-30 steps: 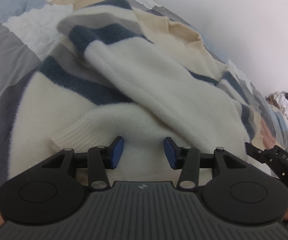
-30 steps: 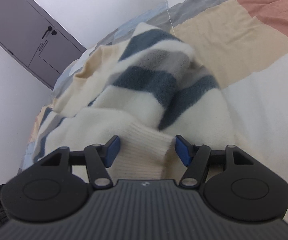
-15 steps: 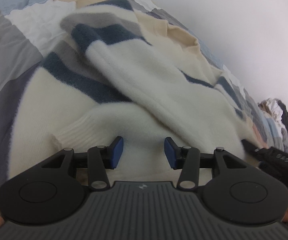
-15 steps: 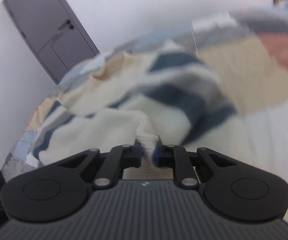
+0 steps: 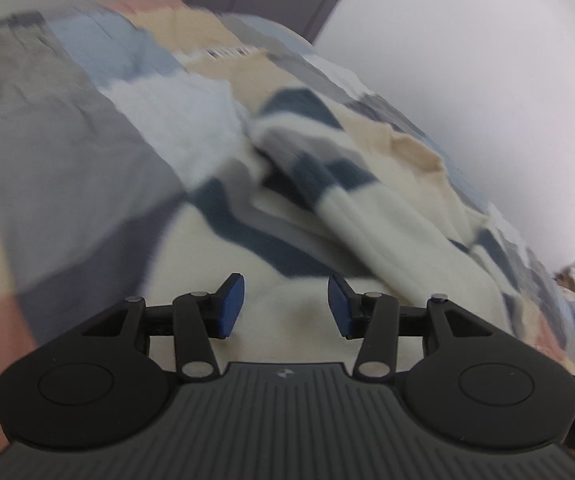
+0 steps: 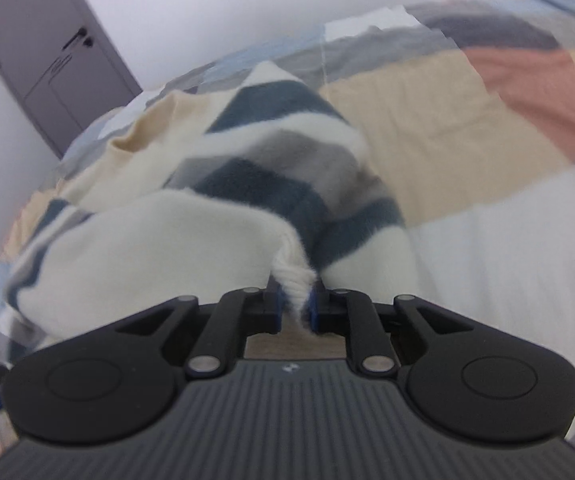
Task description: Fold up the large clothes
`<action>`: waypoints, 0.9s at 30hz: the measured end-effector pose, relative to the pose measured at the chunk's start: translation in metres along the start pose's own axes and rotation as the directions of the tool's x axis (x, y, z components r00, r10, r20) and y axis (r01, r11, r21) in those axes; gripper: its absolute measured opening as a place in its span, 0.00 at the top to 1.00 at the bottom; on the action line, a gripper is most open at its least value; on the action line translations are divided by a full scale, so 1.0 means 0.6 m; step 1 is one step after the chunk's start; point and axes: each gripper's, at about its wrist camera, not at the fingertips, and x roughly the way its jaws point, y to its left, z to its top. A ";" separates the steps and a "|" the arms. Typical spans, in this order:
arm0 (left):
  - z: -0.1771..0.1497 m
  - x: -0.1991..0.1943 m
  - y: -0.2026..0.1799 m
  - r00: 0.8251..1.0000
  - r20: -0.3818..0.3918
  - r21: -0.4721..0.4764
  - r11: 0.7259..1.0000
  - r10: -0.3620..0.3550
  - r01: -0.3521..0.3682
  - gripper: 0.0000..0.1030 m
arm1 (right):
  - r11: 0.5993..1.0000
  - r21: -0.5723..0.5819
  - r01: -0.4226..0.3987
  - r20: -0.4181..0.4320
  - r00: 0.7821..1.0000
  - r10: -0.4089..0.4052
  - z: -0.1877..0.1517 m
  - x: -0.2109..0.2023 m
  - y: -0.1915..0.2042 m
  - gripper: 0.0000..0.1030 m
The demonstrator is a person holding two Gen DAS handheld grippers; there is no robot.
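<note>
Right tongs (image 6: 294, 304) pinch the sweater (image 6: 191, 232) cuff (thin bite, may slip when lifted); left tongs (image 5: 285, 306) gape empty above the sweater.

Bed (image 5: 59, 152) under a patchwork cover of grey, beige, pale blue, white and pink, cream sweater (image 6: 159, 236) with navy and grey stripes lying rumpled on it

A sweater (image 6: 215, 216) lies spread on a patchwork quilt (image 6: 467, 152) at centre frame, its cuff (image 6: 293, 280) at lower centre between the right gripper (image 6: 294, 304) pads. A door (image 6: 43, 56) stands upper left, behind the bed.
</note>
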 end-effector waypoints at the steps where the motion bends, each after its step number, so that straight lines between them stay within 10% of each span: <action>1: 0.003 -0.009 0.010 1.000 0.010 -0.013 1.000 0.005 -0.005 0.49 | 1.000 0.020 -0.009 -0.001 1.000 0.009 0.001 -0.011 -0.001 0.83; 8: 0.032 -0.063 0.068 0.999 -0.022 -0.112 0.993 0.024 -0.027 0.45 | 0.995 0.098 -0.014 0.025 1.000 0.011 -0.009 -0.119 -0.025 0.70; 12: 0.036 -0.087 0.092 0.999 -0.041 -0.160 0.987 0.011 -0.018 0.35 | 0.980 0.195 0.045 -0.012 0.999 -0.043 -0.032 -0.151 -0.078 0.18; 18: 0.008 -0.086 0.119 0.990 -0.136 -0.210 0.976 0.033 -0.062 0.31 | 0.906 0.403 0.131 -0.070 0.991 -0.112 -0.066 -0.152 -0.140 0.19; 27: -0.004 -0.072 0.138 0.979 -0.195 -0.264 0.959 0.051 -0.103 0.21 | 0.861 0.509 -0.012 -0.116 0.990 0.083 -0.096 -0.134 -0.142 0.18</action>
